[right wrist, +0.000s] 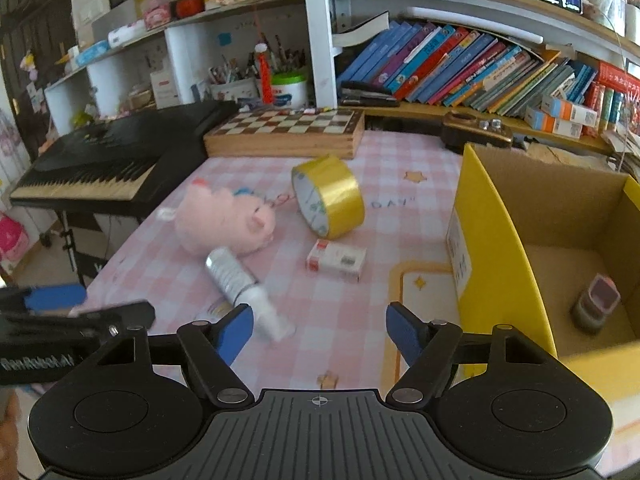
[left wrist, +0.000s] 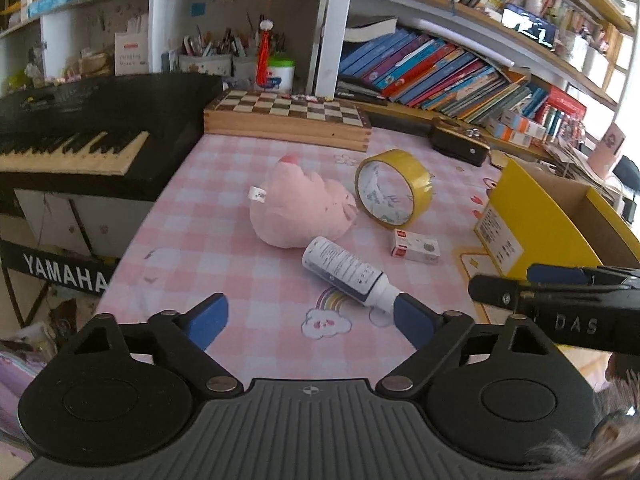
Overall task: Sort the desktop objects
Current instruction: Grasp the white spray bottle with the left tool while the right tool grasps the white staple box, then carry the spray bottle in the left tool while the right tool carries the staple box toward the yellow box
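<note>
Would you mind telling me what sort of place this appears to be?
Probably a child's study or bedroom at home: crowded bookshelves, a Yamaha keyboard and a pink plush toy on a pink checked desk mat.

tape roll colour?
Yellow tape roll, with a white printed core; the right wrist view shows it best.

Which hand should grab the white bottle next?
Probably left. The white bottle lies just ahead of the open left tool, its cap by one finger. The right tool, also open, sits nearer the yellow box.
</note>
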Demonstrator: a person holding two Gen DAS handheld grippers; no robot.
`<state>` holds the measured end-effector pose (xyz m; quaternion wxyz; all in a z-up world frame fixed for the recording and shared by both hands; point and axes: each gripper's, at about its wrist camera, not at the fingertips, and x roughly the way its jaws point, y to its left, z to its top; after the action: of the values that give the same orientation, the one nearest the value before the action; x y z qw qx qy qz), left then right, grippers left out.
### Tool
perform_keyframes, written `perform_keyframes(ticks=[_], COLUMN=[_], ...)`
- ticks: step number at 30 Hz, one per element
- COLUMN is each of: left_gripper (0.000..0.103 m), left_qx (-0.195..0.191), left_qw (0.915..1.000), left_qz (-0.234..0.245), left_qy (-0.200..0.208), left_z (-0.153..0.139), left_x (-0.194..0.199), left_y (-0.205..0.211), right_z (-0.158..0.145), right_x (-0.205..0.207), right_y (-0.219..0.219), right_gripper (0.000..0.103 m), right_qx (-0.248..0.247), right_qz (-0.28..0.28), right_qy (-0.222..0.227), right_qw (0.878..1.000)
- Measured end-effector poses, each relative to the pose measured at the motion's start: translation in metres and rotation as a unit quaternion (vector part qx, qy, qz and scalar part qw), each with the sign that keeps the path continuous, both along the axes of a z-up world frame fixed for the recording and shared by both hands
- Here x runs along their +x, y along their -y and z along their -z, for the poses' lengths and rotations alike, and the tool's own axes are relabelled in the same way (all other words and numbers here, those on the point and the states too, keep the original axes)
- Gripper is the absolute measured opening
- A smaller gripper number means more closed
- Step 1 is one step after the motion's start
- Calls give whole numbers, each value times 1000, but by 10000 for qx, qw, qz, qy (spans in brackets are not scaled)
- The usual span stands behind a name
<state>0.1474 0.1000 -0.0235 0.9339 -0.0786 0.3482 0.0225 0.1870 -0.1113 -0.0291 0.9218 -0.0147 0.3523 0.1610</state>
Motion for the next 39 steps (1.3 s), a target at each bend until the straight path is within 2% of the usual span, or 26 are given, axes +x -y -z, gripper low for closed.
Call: perform_keyframes(ticks=[8,11,16,19,22,27,28,35,39], left_gripper=[66,66,66,66,58,32,31,31,31], left_qx=[-386,-446,-542,-464,-266,252,315,626,607], left_qw=[9986,9981,9961,9960,9971,9963,9954,9936,9942], left_qz=[-265,-307,-422,-422,-289,244,278,415,427], left_qy=[-247,-278,-552,-629,-658,-785,-863,-843,-778], left_z=[18,23,40,48,50,50,51,54,55], left_x=[50,66,92,101,108,104,102,97,98], left_y=[8,12,16,20,27,29,27,23,22], right_z=[3,5,8,12,19,41,44,66,72], right_x=[41,54,72,81,92,105,106,114,113], right_y=[-5,-1,3,2,-2,-12,-14,-31,-37], right_gripper=[73,73,73,73,73,73,73,71,66], right_qx=[46,89,140,161,89,-5,-33,-367,-533], right_qz=[161,281,378,385,339,242,215,-17,-108], right_qy=[6,-69,-155,-227,-345,-645,-662,-654,-483], right_qw=[9999,9995,9991,9989,9988,9976,9976,9972,9974])
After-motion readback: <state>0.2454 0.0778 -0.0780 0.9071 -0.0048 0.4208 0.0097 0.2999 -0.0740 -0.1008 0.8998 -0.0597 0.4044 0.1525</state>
